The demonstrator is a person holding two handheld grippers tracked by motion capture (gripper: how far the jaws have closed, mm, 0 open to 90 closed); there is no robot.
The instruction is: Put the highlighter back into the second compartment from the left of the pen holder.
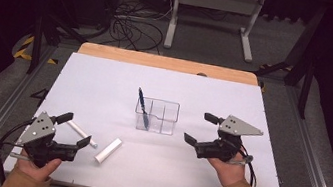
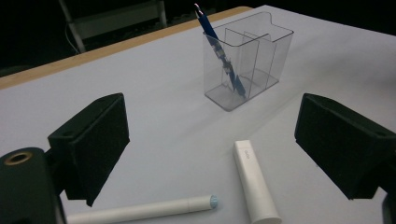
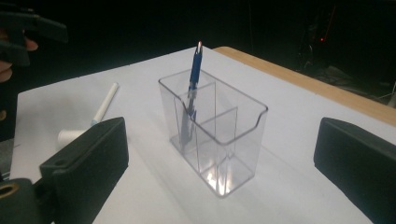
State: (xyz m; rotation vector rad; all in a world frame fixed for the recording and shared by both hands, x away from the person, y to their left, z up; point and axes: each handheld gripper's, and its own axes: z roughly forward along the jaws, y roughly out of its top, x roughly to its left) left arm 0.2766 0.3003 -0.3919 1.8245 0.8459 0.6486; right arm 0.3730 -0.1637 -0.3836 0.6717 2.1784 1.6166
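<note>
White table sheet [image 1: 106,79] bearing clear divided plastic holder [image 1: 162,118], blue pen [image 1: 143,108] leaning inside; left gripper [image 1: 78,130] and right gripper [image 1: 202,128] both hovering released, grasping nothing; white marker [image 1: 81,133] and white cap [image 1: 109,150] lying near the left.

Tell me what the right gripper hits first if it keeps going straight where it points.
Probably the clear divided holder: it stands centred between the right gripper's open jaws, nothing in between. Depth is hard to judge.

From the high view we look forward and down over the whole white surface [image 1: 106,79]. The left tool's camera sits low and close, looking along its jaws across the surface toward the clear organizer [image 2: 247,60]. The right tool's camera faces that organizer from nearer still. All three views share the organizer and the blue pen [image 3: 194,70].
</note>
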